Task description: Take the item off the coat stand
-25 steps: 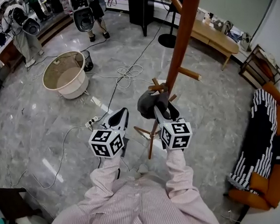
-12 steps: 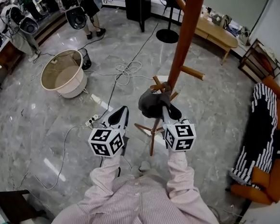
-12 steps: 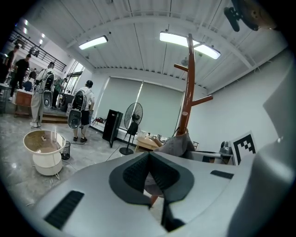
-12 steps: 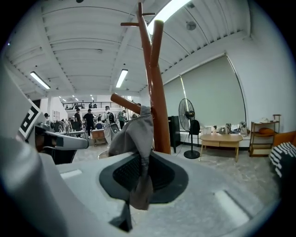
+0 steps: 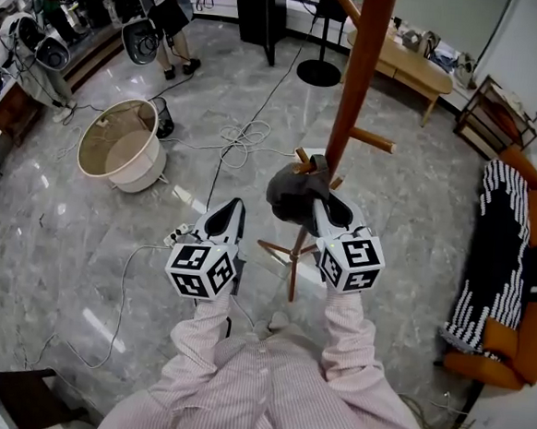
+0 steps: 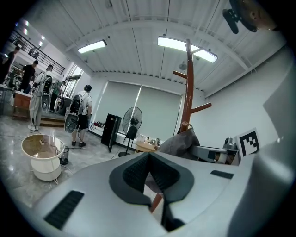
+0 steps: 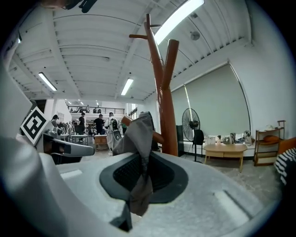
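Observation:
A brown wooden coat stand (image 5: 357,86) rises in front of me, with short pegs low on its pole. A grey cloth item (image 5: 293,194) hangs bunched on one of those pegs. My right gripper (image 5: 317,204) reaches up to it from below and is shut on a fold of the grey item (image 7: 138,134), which runs down between the dark pads (image 7: 125,173) in the right gripper view. The pole (image 7: 169,92) stands just behind. My left gripper (image 5: 229,217) is to the left of the stand, shut with nothing in it; its own view shows the grey item (image 6: 180,143) ahead to the right.
A beige tub (image 5: 121,142) sits on the marble floor at left, with loose cables (image 5: 242,142) and a power strip (image 5: 179,236) near it. People carrying fans (image 5: 164,16) stand far left. A wooden bench (image 5: 405,67) is at the back, an orange sofa with a striped throw (image 5: 505,265) at right.
The right gripper's jaws have closed onto the grey item and its marker cube has drifted slightly right and down. The left gripper has barely moved.

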`<state>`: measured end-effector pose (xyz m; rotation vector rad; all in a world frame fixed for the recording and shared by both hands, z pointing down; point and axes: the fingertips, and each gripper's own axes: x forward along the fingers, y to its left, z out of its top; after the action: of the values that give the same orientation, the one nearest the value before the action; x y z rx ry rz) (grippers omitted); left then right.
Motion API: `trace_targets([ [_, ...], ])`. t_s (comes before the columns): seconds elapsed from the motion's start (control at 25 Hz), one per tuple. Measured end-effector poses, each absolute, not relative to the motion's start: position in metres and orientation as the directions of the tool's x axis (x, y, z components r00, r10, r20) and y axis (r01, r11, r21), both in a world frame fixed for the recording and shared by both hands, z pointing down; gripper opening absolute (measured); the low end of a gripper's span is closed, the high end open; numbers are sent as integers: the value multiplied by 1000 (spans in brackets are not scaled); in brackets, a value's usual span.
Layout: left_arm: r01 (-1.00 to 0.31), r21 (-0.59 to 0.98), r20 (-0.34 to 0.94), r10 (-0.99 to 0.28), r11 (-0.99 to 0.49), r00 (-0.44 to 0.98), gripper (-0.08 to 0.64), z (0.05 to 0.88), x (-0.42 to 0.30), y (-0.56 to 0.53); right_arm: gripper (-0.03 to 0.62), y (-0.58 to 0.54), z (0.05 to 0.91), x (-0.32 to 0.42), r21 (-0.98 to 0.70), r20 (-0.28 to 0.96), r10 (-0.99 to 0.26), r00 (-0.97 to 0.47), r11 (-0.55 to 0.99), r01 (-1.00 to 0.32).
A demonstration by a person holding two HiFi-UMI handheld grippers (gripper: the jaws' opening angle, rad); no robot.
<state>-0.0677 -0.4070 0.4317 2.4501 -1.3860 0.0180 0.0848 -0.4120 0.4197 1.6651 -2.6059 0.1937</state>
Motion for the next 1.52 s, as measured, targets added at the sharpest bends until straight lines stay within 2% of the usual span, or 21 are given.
trace_targets([
  [0.92, -835, 254, 116, -842, -488, 528, 2, 410, -98, -387, 32, -384, 395, 36, -19, 53, -872, -487, 486, -874],
  [1.52, -873, 251, 127, -880, -418, 458, 2, 413, -108, -335, 32, -346, 420, 48, -116, 79, -847, -526, 516, -848],
])
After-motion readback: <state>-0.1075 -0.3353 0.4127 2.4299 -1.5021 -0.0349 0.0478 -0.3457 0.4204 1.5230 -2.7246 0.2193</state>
